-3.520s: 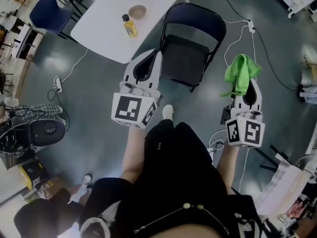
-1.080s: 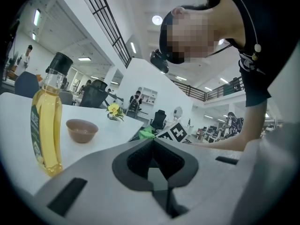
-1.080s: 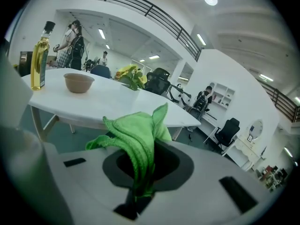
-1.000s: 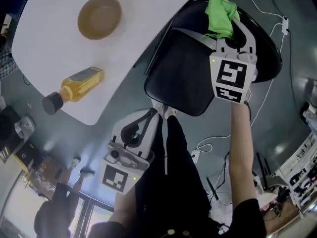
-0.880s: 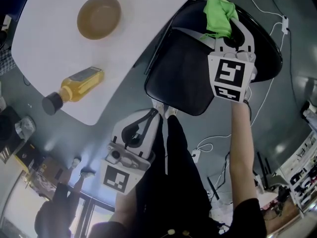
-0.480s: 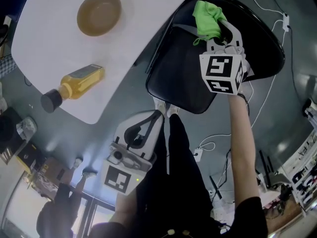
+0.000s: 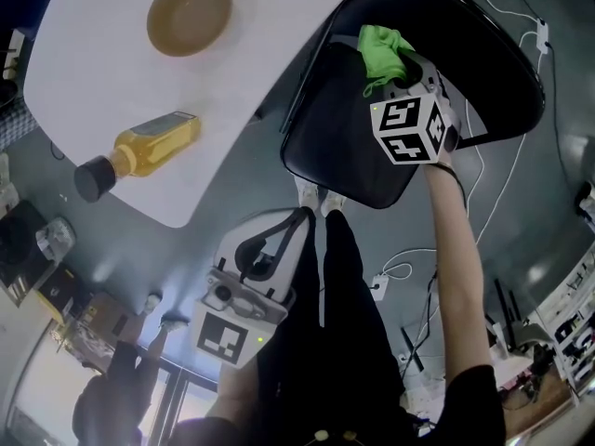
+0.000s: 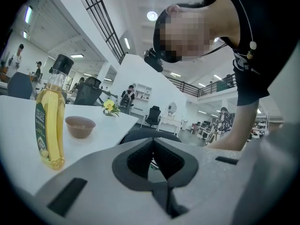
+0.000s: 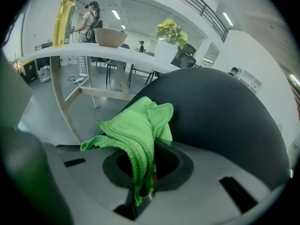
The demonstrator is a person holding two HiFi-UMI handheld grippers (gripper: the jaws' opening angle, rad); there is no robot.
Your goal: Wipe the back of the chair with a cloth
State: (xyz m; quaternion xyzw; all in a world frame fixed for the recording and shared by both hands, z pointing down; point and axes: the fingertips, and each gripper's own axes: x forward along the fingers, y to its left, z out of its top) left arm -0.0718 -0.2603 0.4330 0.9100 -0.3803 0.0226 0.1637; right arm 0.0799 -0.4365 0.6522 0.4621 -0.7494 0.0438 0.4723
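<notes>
The black folding chair (image 7: 346,147) stands by the table, its curved backrest (image 7: 483,35) at the upper right of the head view. My right gripper (image 7: 394,71) is shut on a bright green cloth (image 7: 382,48) and holds it at the backrest's inner face, toward its left part. In the right gripper view the cloth (image 9: 136,128) hangs bunched over the right gripper (image 9: 151,149), with the dark backrest (image 9: 220,116) right behind it. My left gripper (image 7: 299,219) hangs low beside the person's legs, shut and with nothing in it. The left gripper (image 8: 153,143) also shows shut in its own view.
A white table (image 7: 121,82) lies left of the chair and carries a brown bowl (image 7: 190,12) and a yellow oil bottle (image 7: 139,152). White cables (image 7: 507,165) run over the grey floor to the chair's right. The table's wooden legs (image 9: 63,95) stand left of the backrest.
My right gripper has carried the green cloth leftward and a little down along the chair's backrest. The left gripper has stayed where it was.
</notes>
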